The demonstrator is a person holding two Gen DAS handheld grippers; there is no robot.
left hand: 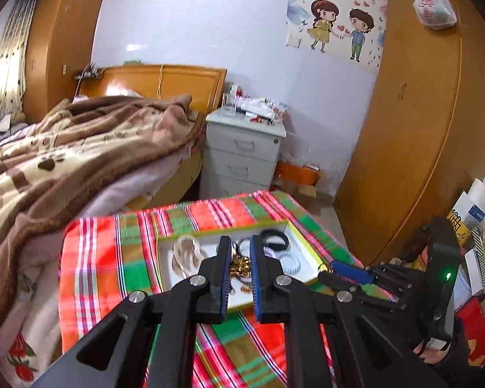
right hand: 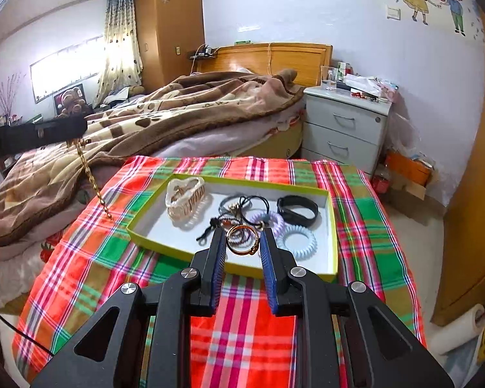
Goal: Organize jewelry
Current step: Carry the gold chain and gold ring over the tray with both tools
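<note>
A shallow white tray with a lime-green rim (right hand: 333,226) lies on the plaid-covered table and holds a pale hair claw (right hand: 184,197), black hair ties (right hand: 242,205), a black band (right hand: 297,210) and coiled hair ties (right hand: 297,242). My right gripper (right hand: 242,242) is shut on a gold bangle (right hand: 242,241) over the tray's near edge. My left gripper (left hand: 241,258) is shut on a gold chain (left hand: 241,265); in the right wrist view the chain (right hand: 90,177) hangs from it left of the tray. The tray also shows in the left wrist view (left hand: 165,258).
The table carries a red, green and white plaid cloth (right hand: 242,323). A bed with a brown blanket (right hand: 177,106) lies behind and to the left. A grey drawer nightstand (right hand: 346,129) stands behind right, beside a wooden wardrobe (left hand: 420,129). Boxes (left hand: 475,258) are stacked at the right.
</note>
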